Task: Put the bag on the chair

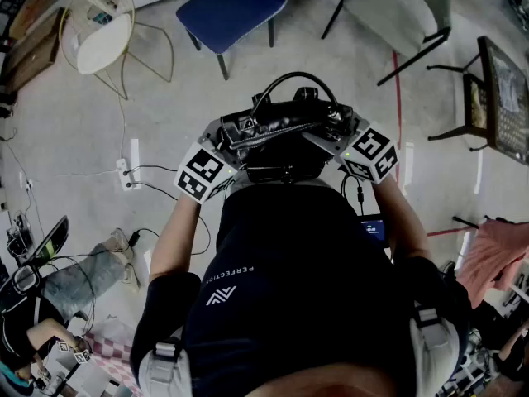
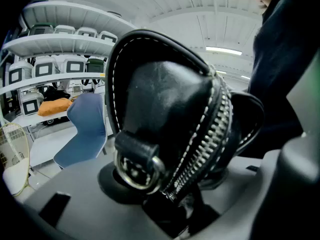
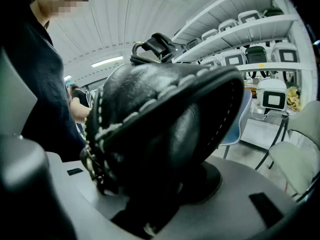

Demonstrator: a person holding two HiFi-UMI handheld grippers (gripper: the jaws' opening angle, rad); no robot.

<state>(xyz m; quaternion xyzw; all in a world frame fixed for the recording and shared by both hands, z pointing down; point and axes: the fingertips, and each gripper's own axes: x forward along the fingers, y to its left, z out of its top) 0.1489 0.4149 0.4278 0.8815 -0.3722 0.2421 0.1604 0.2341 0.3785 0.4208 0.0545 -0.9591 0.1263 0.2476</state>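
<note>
I hold a black leather bag (image 1: 285, 135) with white stitching, a zip and a loop handle in front of the person's chest, well above the floor. My left gripper (image 1: 237, 141) is shut on the bag's left end and my right gripper (image 1: 337, 132) on its right end. In the left gripper view the bag (image 2: 170, 119) fills the middle, its zip and a metal ring facing the camera. Its stitched edge (image 3: 160, 124) fills the right gripper view. The blue chair (image 1: 231, 7) stands on the floor ahead, also seen behind the bag (image 2: 82, 129) (image 3: 241, 119).
A grey chair (image 1: 397, 7) stands to the right of the blue one, and a round white wire-framed object (image 1: 103, 35) to its left. A power strip (image 1: 126, 174) with cables lies at left. A black-framed stand (image 1: 496, 98) and pink cloth (image 1: 496, 255) are at right. Shelves (image 2: 65, 39) hold white devices.
</note>
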